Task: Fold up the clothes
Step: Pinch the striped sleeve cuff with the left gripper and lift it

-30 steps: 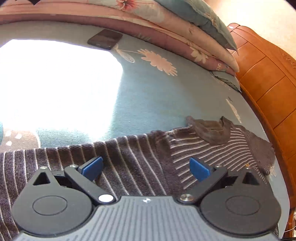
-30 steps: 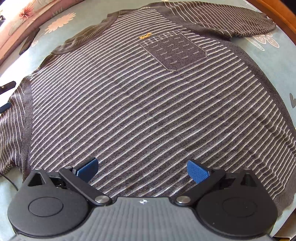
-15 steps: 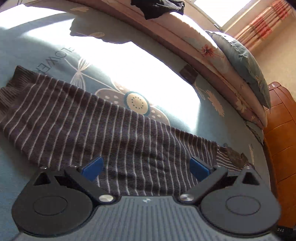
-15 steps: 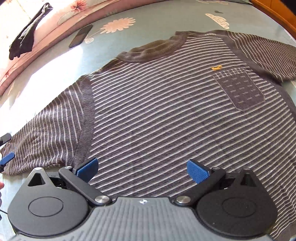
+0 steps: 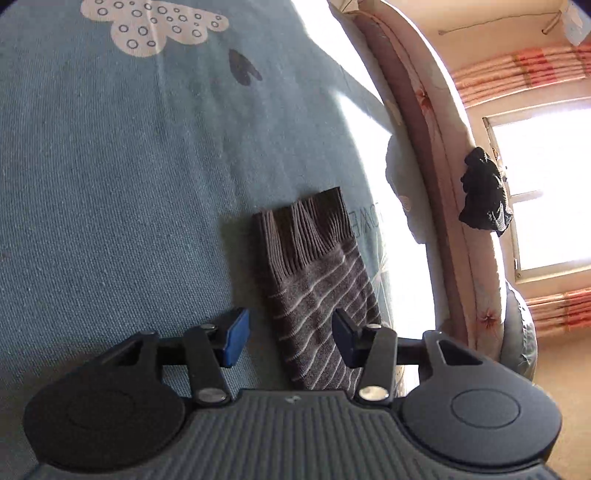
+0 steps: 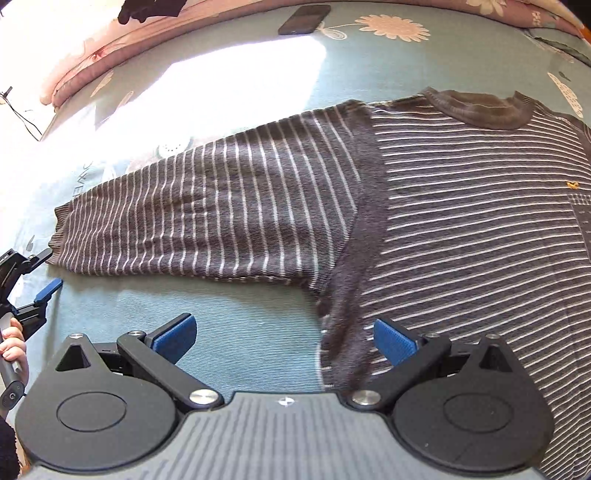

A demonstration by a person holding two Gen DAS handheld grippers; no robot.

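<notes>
A dark grey sweater with thin white stripes lies flat on the blue bedsheet [image 6: 240, 325], its body [image 6: 480, 221] to the right and one sleeve [image 6: 207, 206] stretched out to the left. In the left wrist view the ribbed cuff [image 5: 306, 229] of that sleeve runs up between the pads of my left gripper [image 5: 290, 338], whose jaws are closing. The right pad is at the sleeve's edge and the left pad stands apart from it. My right gripper [image 6: 284, 336] hangs open over the sweater's side seam below the armpit. The left gripper [image 6: 48, 271] shows at the cuff end.
A dark phone [image 6: 304, 18] lies on the sheet at the back. A rolled pink floral quilt [image 5: 436, 147] borders the bed, with a black cloth [image 5: 484, 192] on it. A thin cable [image 6: 22, 110] hangs at far left. A person's hand [image 6: 11, 343] holds the left gripper.
My left gripper slid along the sleeve to the cuff, rolled, and its jaws narrowed. My right gripper moved left from the sweater's middle to the side seam under the armpit.
</notes>
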